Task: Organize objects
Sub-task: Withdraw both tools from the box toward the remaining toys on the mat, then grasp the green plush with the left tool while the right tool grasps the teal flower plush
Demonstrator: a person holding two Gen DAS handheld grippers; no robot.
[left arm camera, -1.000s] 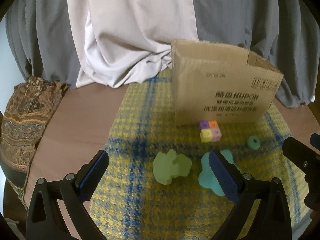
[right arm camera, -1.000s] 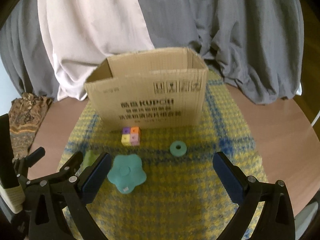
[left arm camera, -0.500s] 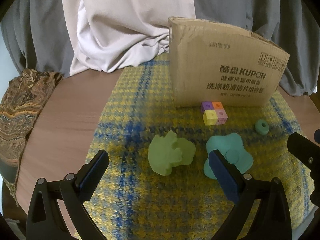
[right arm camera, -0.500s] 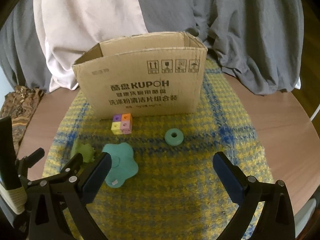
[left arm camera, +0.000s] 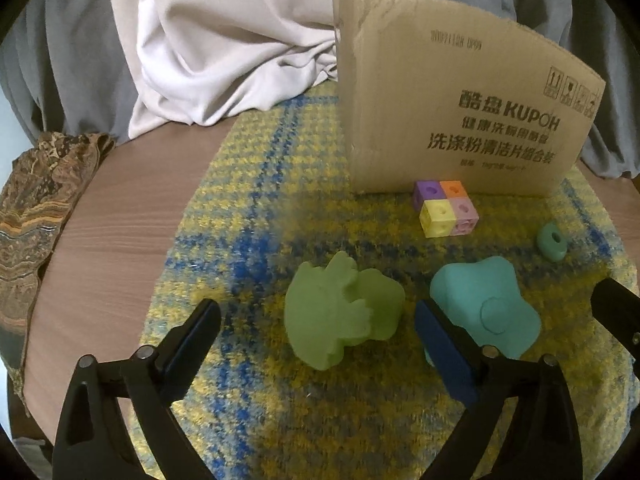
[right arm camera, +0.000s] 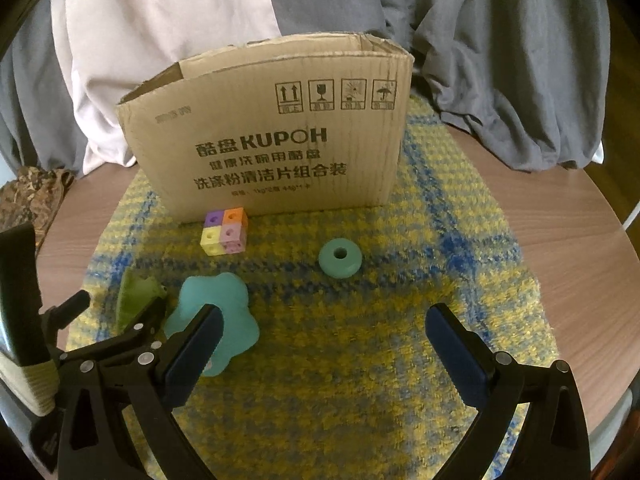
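Note:
A light green leaf-shaped toy [left arm camera: 344,312] lies on the yellow-and-blue mat [left arm camera: 248,208], just ahead of my open left gripper [left arm camera: 320,344]. A teal flower-shaped toy [left arm camera: 484,308] lies to its right, partly behind the right finger. A block of four coloured cubes [left arm camera: 444,208] and a teal ring [left arm camera: 552,242] sit near an open cardboard box [left arm camera: 452,116]. My right gripper [right arm camera: 328,340] is open and empty; the ring [right arm camera: 340,258] lies ahead of it, the flower toy [right arm camera: 216,308] by its left finger, the cubes [right arm camera: 224,236] before the box [right arm camera: 276,140].
The mat lies on a round wooden table [left arm camera: 104,240]. A patterned brown cloth [left arm camera: 36,208] hangs at the left edge. Grey and white draped fabric [right arm camera: 160,40] stands behind the box. The left gripper's body [right arm camera: 80,352] shows at the right wrist view's lower left.
Both grippers have moved forward and lower toward the mat. The green toy and the flower toy now sit closer to the left gripper; the ring is nearer the right one. Both jaws stay open.

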